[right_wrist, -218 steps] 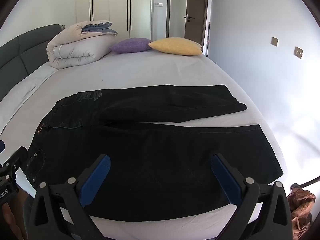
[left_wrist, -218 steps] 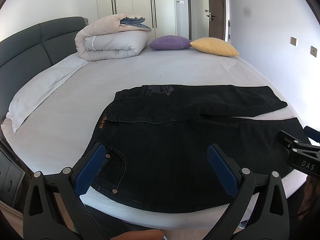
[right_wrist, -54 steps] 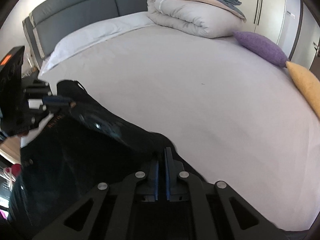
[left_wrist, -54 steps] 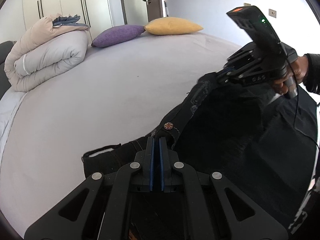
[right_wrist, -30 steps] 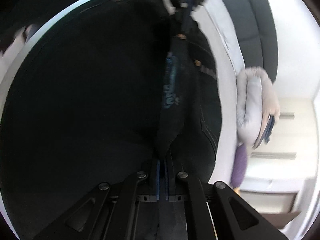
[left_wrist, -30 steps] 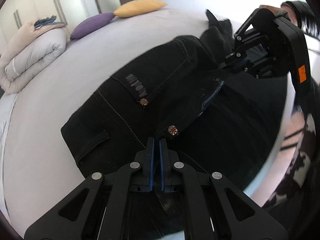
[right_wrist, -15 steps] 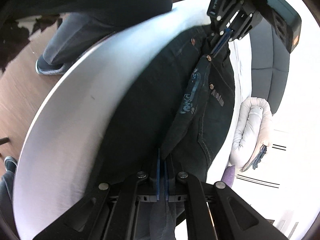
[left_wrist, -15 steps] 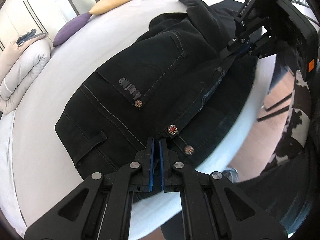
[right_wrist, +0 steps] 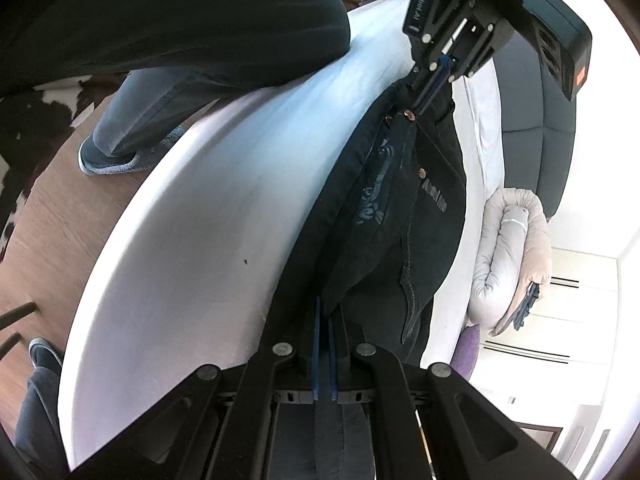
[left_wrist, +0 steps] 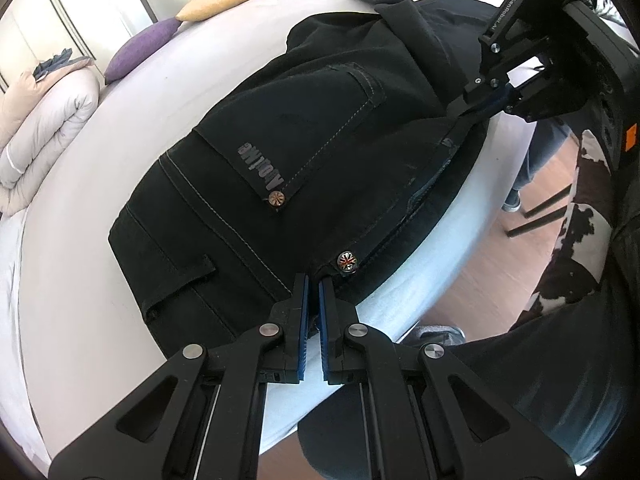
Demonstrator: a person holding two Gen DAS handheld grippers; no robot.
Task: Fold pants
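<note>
From the left wrist view, the left gripper [left_wrist: 313, 280] is clamped on the waistband of the black pants [left_wrist: 288, 152], which lie folded along the bed's [left_wrist: 72, 208] near edge. From the right wrist view, the right gripper [right_wrist: 325, 312] pinches the same edge farther along; uneven pulling could drag the fold off the bed

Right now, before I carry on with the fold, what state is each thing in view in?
pants: folded lengthwise, back pocket up, lying at the bed's edge.
left gripper: shut on the pants' waist end.
right gripper: shut on the pants further along the same edge.
duvet: rolled up on the bed.
bed: made, sheet smooth.
</note>
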